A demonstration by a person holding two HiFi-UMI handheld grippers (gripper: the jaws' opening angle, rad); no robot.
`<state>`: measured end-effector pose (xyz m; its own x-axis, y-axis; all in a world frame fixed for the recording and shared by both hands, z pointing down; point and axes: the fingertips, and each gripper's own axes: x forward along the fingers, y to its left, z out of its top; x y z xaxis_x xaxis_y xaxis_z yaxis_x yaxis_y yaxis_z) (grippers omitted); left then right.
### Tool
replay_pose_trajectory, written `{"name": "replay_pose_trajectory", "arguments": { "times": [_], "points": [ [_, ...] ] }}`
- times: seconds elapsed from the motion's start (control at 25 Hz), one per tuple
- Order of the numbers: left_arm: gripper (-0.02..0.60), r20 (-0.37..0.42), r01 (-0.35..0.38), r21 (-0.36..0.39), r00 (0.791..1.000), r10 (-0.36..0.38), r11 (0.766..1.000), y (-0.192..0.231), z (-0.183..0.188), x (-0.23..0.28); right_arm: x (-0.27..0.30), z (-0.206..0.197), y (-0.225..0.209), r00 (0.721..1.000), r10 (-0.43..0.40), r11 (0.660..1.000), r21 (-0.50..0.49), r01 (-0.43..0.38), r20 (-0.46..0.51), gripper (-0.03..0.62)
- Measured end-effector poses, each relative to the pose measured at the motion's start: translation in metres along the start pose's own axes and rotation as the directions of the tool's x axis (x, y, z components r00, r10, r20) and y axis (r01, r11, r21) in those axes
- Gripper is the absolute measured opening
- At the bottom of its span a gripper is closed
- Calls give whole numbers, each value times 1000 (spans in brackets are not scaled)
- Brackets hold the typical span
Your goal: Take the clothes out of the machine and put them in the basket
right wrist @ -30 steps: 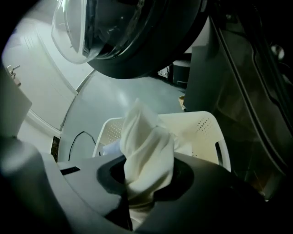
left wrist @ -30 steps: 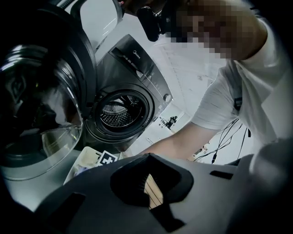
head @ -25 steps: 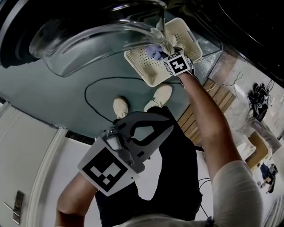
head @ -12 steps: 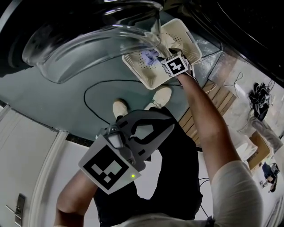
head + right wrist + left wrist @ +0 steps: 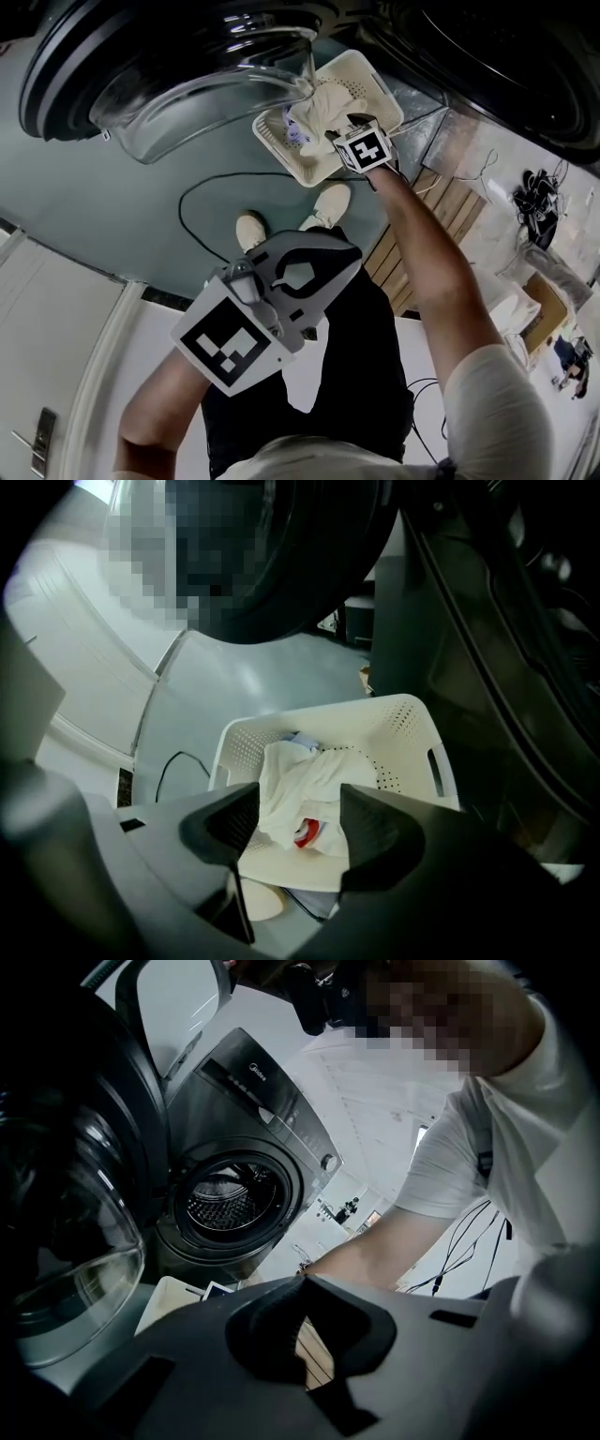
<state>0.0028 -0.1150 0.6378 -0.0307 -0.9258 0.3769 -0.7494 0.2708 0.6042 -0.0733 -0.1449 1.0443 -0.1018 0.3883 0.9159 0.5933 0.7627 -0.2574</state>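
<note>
A white perforated laundry basket (image 5: 375, 80) stands on the floor below the open washing machine door (image 5: 202, 80). A white garment (image 5: 323, 101) lies in it on other clothes. My right gripper (image 5: 345, 127) hangs just above the basket, pointing down, open and holding nothing. Between its jaws, the right gripper view looks down on the white garment (image 5: 305, 785) in the basket (image 5: 412, 728), apart from the pads. My left gripper (image 5: 345, 255) is held back near the person's body, shut and empty. The left gripper view shows the machine's drum opening (image 5: 230, 1199).
A black cable (image 5: 192, 183) loops on the grey floor near the person's shoes (image 5: 253, 228). A slatted wooden board (image 5: 412, 246) lies to the right of the basket. The glass door (image 5: 66, 1269) swings out over the left. Loose items lie at the far right.
The right gripper's jaws have opened and let go of the white garment, which now lies in the basket. Both grippers have risen a little.
</note>
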Motion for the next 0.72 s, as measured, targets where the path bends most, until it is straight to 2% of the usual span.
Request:
{"name": "replay_pose_trajectory", "arguments": {
  "times": [0.28, 0.48, 0.72],
  "points": [
    [-2, 1, 20, 12, 1000, -20, 1000, -33, 32, -12, -77, 17, 23, 996, 8, 997, 70, -14, 85, 267],
    [-2, -19, 53, 50, 998, -52, 997, -70, 46, -28, -140, 23, 41, 990, -13, 995, 98, -1, 140, 265],
    [-2, -33, 77, 64, 997, -75, 995, -122, 66, -55, -236, 32, 76, 968, -38, 985, 171, -5, 249, 264]
  ]
}}
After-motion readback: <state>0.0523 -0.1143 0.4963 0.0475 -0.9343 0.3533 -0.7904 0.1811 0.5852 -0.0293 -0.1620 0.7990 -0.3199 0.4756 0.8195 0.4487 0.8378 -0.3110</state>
